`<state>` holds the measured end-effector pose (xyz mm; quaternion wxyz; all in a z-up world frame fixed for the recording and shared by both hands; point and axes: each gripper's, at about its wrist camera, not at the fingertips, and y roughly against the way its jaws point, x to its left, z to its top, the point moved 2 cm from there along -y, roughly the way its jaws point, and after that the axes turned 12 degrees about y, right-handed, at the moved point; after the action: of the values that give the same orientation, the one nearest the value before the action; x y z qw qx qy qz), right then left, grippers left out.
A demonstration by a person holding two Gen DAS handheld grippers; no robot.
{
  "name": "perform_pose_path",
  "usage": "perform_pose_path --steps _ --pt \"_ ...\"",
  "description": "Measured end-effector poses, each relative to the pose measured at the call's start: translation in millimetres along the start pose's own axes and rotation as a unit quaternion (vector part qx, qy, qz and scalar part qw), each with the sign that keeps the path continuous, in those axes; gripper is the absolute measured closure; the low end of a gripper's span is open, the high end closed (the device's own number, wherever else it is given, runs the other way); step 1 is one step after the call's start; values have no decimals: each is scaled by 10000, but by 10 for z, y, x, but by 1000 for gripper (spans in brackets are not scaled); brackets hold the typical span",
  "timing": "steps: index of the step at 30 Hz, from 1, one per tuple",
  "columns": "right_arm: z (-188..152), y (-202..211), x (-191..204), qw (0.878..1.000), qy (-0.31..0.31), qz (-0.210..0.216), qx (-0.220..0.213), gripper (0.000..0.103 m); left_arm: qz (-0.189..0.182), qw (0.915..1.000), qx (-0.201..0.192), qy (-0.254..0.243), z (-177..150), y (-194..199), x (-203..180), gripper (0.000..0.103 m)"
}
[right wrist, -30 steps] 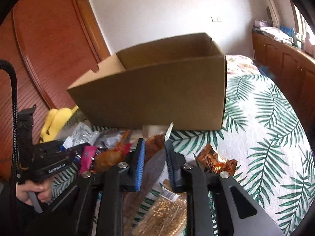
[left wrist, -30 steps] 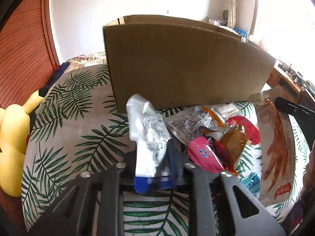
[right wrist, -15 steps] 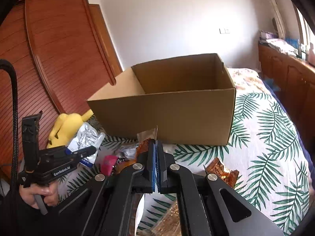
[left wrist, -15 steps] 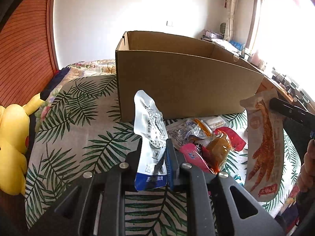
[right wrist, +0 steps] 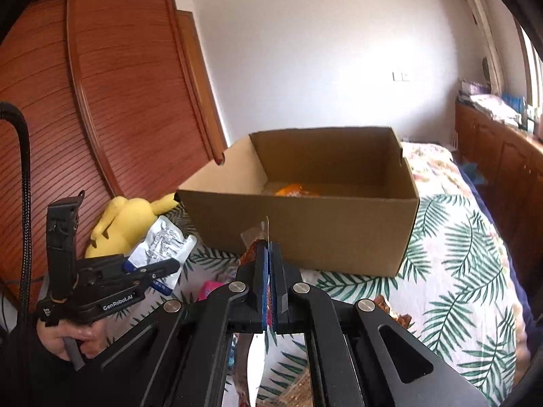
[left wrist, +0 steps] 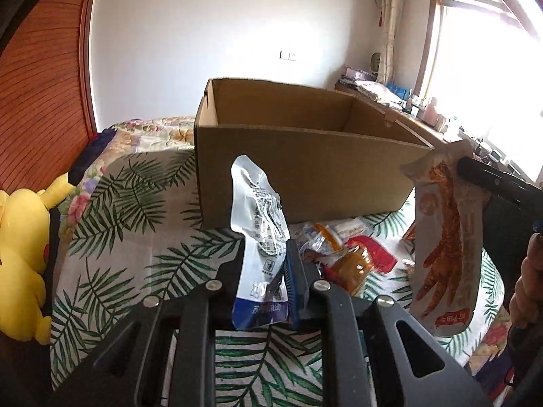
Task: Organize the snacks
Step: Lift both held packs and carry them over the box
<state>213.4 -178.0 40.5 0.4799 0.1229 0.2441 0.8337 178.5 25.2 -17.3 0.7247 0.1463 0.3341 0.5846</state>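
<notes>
Plush toy (left wrist: 20,257), yellow, one: lies at the far left edge of the bed (left wrist: 112,237), against the wooden headboard (left wrist: 37,101). Bedspread with a green palm-leaf print covers the bed.

Left claw (left wrist: 271,278), one: clamped shut on one white-and-blue snack pouch (left wrist: 259,237), which stands upright between the pads, its top leaning left, held clear of the bedspread in front of the box. In the right wrist view the same claw (right wrist: 169,266) shows at the left, gripped by the person's left hand (right wrist: 68,339).

Cardboard box (left wrist: 305,169), one, open-topped: stands on the bed behind both claws. From the right wrist view one orange packet (right wrist: 295,190) lies on its floor; whether more lies inside cannot be told.

Loose snacks on the bedspread just in front of the box, a heap of about five: a clear packet with an orange stripe (left wrist: 320,240), a pale wrapper (left wrist: 349,227), a red packet (left wrist: 373,254), an amber-brown packet (left wrist: 353,268), and a pink packet (right wrist: 212,288) seen from the right wrist.

Right claw (right wrist: 269,261), one: closed on one long tan snack bag printed with red-orange strips (left wrist: 448,237), which hangs lifted at the right, beside the box's near corner.

Brown wrapped snack (right wrist: 390,308), one: lies on the bedspread right of the right claw.
</notes>
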Motion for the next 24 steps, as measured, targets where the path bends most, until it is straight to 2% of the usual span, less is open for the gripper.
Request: perform_pose_path --steps 12,24 --pt "358 165 36 9986 427 -125 -296 103 -102 9992 -298 -239 274 167 -178 87" --pt "610 266 -9 9964 632 -207 -530 103 -185 9981 -448 -380 539 133 -298 87"
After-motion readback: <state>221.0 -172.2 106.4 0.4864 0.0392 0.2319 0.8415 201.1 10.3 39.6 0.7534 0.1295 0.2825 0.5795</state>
